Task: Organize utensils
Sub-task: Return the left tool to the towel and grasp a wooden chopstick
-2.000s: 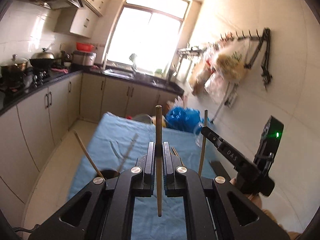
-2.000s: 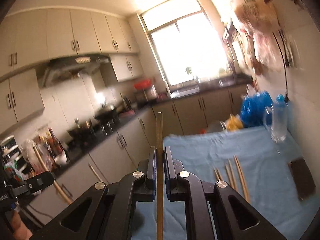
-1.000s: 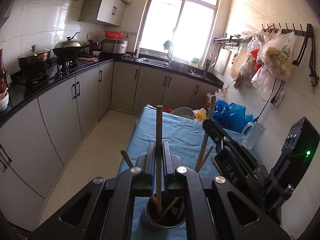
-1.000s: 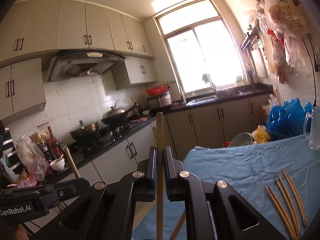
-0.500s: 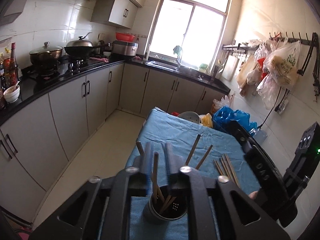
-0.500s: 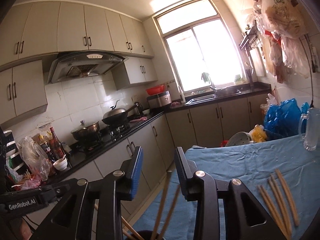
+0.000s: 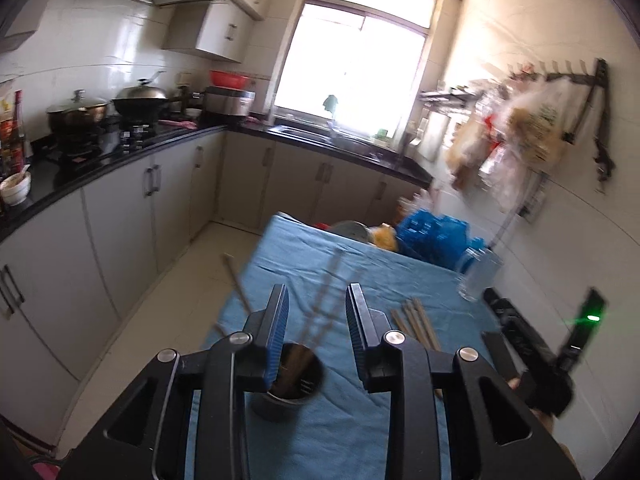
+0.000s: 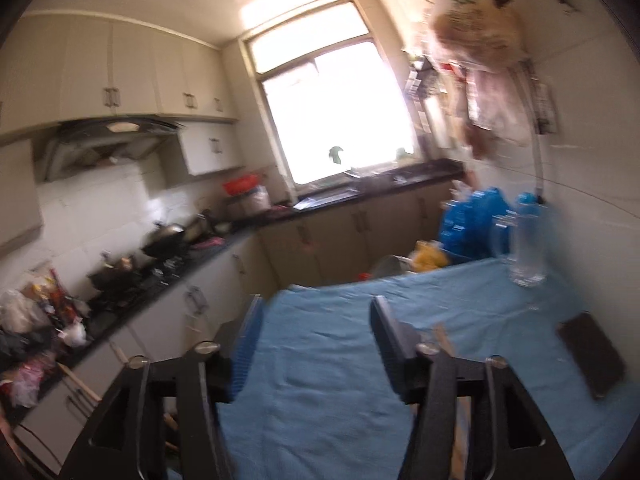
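Both claws are letting go now: a second ago each was clenched on an upright chopstick, and their jaws have just been opening, with nothing pinched between them any more. The left claw (image 7: 316,320) is hanging released above the dark holder cup (image 7: 294,380), where the dropped chopsticks (image 7: 316,316) are leaning, blurred, out of its mouth. The right claw (image 8: 316,340) is standing wider apart and swinging over the blue-clothed desk (image 8: 320,392). To my eye that means two more sticks are stowed, while a loose bunch of chopsticks (image 7: 414,322) is lying on the cloth just right of the cup, waiting to be fetched next
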The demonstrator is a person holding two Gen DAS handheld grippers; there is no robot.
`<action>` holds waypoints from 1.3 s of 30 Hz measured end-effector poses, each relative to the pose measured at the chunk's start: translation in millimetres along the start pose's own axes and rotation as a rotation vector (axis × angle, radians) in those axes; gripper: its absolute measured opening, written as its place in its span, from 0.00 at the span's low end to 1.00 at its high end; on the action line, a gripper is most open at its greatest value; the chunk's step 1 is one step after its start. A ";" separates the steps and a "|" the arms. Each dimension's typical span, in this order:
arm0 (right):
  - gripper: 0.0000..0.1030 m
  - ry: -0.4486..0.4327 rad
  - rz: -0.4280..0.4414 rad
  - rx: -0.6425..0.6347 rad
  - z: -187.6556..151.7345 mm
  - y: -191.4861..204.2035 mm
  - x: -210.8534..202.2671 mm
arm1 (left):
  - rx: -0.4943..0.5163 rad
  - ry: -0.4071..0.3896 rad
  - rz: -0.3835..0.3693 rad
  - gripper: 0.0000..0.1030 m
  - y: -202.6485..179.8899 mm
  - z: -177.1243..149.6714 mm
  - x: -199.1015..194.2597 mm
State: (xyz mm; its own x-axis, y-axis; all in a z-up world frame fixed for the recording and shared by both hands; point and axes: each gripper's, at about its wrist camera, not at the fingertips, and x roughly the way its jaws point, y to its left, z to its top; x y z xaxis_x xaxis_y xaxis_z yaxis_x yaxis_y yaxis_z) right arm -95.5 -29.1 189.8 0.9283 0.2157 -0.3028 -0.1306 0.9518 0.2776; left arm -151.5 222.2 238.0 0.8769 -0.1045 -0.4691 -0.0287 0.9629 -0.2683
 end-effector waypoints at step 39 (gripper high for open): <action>0.62 0.471 -0.060 0.126 -95.3 -175.5 36.6 | 0.175 0.574 -0.089 0.08 -147.1 -155.5 291.5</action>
State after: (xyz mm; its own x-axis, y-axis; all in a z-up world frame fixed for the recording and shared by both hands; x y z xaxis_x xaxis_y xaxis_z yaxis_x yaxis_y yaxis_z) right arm -71.8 -167.5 43.1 0.6708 0.2642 -0.6930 -0.0113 0.9379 0.3466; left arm 33.7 11.4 9.9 0.4722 -0.2567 -0.8433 0.1547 0.9659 -0.2074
